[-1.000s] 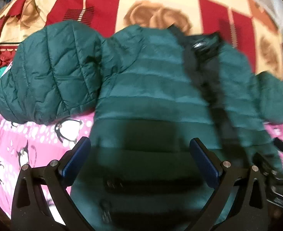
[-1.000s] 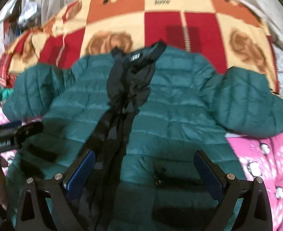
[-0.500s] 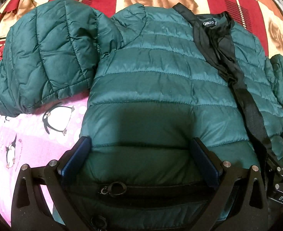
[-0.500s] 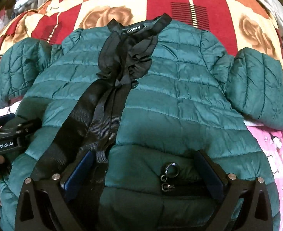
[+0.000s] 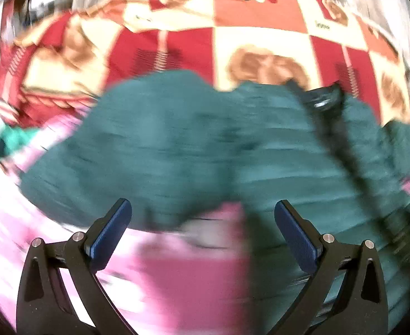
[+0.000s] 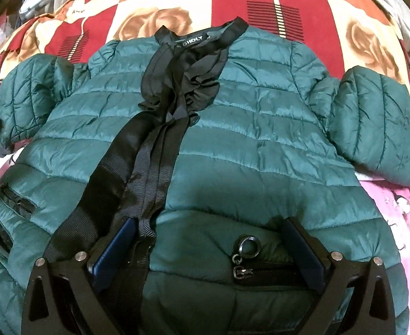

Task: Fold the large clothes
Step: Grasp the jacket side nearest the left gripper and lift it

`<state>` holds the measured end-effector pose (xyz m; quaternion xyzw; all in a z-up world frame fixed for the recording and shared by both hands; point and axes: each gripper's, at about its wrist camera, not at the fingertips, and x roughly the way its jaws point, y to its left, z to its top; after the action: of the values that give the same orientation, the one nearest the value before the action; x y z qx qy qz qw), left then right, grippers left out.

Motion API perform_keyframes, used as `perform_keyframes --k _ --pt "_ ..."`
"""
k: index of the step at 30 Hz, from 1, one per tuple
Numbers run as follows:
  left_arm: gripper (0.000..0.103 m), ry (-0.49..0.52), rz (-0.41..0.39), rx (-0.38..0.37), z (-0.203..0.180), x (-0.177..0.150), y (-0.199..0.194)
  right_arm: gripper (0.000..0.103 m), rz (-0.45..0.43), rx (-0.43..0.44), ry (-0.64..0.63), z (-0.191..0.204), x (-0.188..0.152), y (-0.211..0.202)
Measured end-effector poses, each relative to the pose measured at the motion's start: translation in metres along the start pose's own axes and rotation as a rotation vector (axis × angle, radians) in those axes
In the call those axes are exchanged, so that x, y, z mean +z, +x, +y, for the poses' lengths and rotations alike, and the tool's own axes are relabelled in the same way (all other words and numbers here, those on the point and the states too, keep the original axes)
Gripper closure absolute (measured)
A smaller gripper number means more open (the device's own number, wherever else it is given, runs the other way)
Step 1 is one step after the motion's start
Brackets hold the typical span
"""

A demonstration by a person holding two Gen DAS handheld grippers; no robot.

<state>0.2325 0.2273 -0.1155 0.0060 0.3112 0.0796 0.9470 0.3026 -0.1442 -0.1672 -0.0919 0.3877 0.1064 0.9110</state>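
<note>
A dark green quilted puffer jacket [image 6: 247, 128] lies front up on the bed, collar away from me, with a black ribbon tie [image 6: 160, 128] running down its middle. Both sleeves [image 6: 378, 128] lie spread out to the sides. My right gripper [image 6: 209, 223] is open and low on the jacket's lower front, its fingers on either side of a pocket zipper ring [image 6: 250, 247]. The left wrist view is badly blurred. There my left gripper [image 5: 202, 206] is open, with nothing between its fingers, over pink sheet just off the jacket's [image 5: 177, 145] left sleeve.
A red, cream and orange rose-patterned blanket [image 6: 260, 5] covers the bed beyond the collar. A pink penguin-print sheet [image 6: 400, 223] lies under the jacket's lower part and on both sides. A bright teal item [image 5: 6, 142] sits at the far left edge.
My left gripper has swung up and left off the jacket's hem, now over the pink sheet by the left sleeve. My right gripper has pushed slightly further onto the lower front.
</note>
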Motion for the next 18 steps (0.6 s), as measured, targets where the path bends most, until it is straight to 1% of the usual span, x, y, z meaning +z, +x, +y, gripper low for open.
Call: perform_keyframes --k 2,3,6,7,9,10,12,14,15,18 --pt "0.0 0.067 -0.029 0.054 0.037 -0.006 0.0 0.0 -0.002 -0.001 0.0 0.0 0.0 0.0" --pt "0.0 0.101 -0.043 0.096 0.064 -0.01 0.0 0.0 -0.003 -0.002 -0.001 0.0 0.0 0.0" --pt "0.0 0.13 -0.051 0.166 0.125 -0.007 0.001 0.0 -0.007 -0.011 -0.005 0.001 0.0 0.0" --pt "0.0 0.127 -0.057 0.171 0.142 -0.004 0.002 0.0 -0.008 -0.016 -0.008 0.002 0.0 0.0" --pt "0.0 0.109 -0.074 0.142 0.173 0.006 0.004 0.0 -0.009 -0.021 -0.011 0.003 0.0 0.0" --pt "0.0 0.103 -0.057 0.117 0.185 0.012 0.011 0.0 -0.01 -0.023 -0.012 0.003 0.0 0.0" --pt "0.0 0.126 -0.009 0.088 0.197 0.022 0.025 0.0 -0.01 -0.022 -0.012 0.003 0.0 0.0" --pt "0.0 0.174 0.028 0.094 0.199 0.029 0.039 0.0 -0.011 -0.023 -0.013 0.003 0.0 0.001" --pt "0.0 0.188 0.053 0.067 0.201 0.031 0.046 0.0 -0.011 -0.023 -0.013 0.003 0.0 0.001" --pt "0.0 0.226 0.146 -0.074 0.197 0.031 0.067 0.0 -0.013 -0.029 -0.016 0.003 0.001 0.002"
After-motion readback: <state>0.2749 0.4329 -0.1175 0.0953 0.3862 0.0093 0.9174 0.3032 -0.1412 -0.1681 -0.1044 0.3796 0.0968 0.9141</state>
